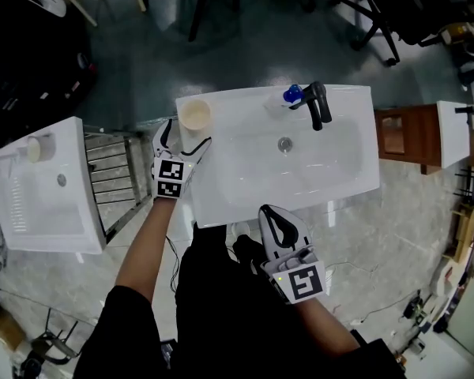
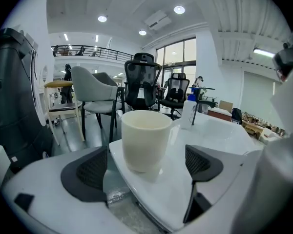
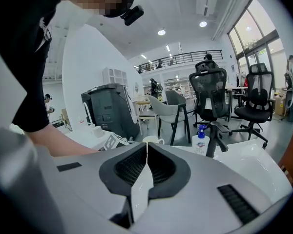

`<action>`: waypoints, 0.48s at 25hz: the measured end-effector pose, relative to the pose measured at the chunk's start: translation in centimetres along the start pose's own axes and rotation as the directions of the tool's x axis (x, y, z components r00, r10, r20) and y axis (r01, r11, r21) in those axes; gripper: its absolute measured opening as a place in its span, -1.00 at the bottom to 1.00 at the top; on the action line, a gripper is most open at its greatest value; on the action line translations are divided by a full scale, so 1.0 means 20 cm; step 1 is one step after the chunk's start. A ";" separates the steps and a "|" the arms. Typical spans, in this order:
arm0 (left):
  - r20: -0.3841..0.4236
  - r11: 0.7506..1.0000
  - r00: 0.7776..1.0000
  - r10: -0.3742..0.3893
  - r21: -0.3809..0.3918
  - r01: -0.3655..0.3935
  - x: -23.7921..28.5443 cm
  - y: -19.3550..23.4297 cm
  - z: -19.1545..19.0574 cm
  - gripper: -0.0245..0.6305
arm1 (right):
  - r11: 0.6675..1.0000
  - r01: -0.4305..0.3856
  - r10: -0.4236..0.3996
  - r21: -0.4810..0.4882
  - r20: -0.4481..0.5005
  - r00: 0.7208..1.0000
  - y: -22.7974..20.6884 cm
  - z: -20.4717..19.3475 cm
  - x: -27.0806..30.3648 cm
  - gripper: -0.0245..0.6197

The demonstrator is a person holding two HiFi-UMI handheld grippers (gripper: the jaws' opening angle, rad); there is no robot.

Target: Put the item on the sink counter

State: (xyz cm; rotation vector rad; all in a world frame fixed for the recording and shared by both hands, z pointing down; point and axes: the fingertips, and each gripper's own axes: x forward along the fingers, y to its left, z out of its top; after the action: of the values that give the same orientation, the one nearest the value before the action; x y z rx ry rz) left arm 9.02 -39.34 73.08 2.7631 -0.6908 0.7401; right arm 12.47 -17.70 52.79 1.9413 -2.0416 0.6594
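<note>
The cup [image 1: 195, 115] stands upright on the rear left corner of the sink bench [image 1: 351, 105], on the flat ledge beside the basin. Judged from this position, the placement step is complete. The left claw [image 1: 183, 139] is fully spread. The cup sits just ahead of it, in line with the gap between the two pads, and neither pad touches its wall. This clearance should permit a straight withdrawal without tipping the cup. The right claw [image 1: 270, 215] is pressed together on nothing and is held at the front edge of the bench, away from the working area. The cup is a plain cream cylinder with a matt finish, tapering slightly toward the base. The bench is glossy, smooth and white, so the cup may slide if nudged. The claw pads are dark with a fine ribbed texture. A black faucet [image 1: 317, 105] and a blue-capped pump bottle [image 1: 291, 95] stand at the rear rim.
</note>
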 end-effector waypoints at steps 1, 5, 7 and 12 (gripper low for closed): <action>0.002 1.000 1.000 0.006 -0.002 -0.006 -0.03 0.00 0.00 0.56 | 1.000 -0.003 0.003 0.000 0.009 1.000 0.01 0.00 -0.01 -0.82; 0.014 0.999 1.000 0.022 -0.027 -0.022 -0.20 -0.07 0.01 0.56 | 1.000 -0.030 0.030 -0.003 0.036 0.999 0.07 -0.01 -0.11 -0.82; 0.026 0.999 0.999 0.030 -0.044 -0.028 -0.30 -0.12 0.01 0.56 | 0.999 -0.038 0.038 -0.002 0.046 0.998 0.10 0.00 -0.17 -0.82; 0.072 0.997 0.996 0.058 -0.061 -0.054 -0.52 -0.23 0.12 0.55 | 0.999 -0.024 0.029 -0.038 0.148 0.989 0.08 0.06 -0.33 -0.82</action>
State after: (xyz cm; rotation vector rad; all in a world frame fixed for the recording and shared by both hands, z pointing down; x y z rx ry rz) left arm 4.19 -32.08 65.39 2.7395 -0.7947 0.6204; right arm 11.60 -12.54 48.35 2.0010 -2.1540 0.4934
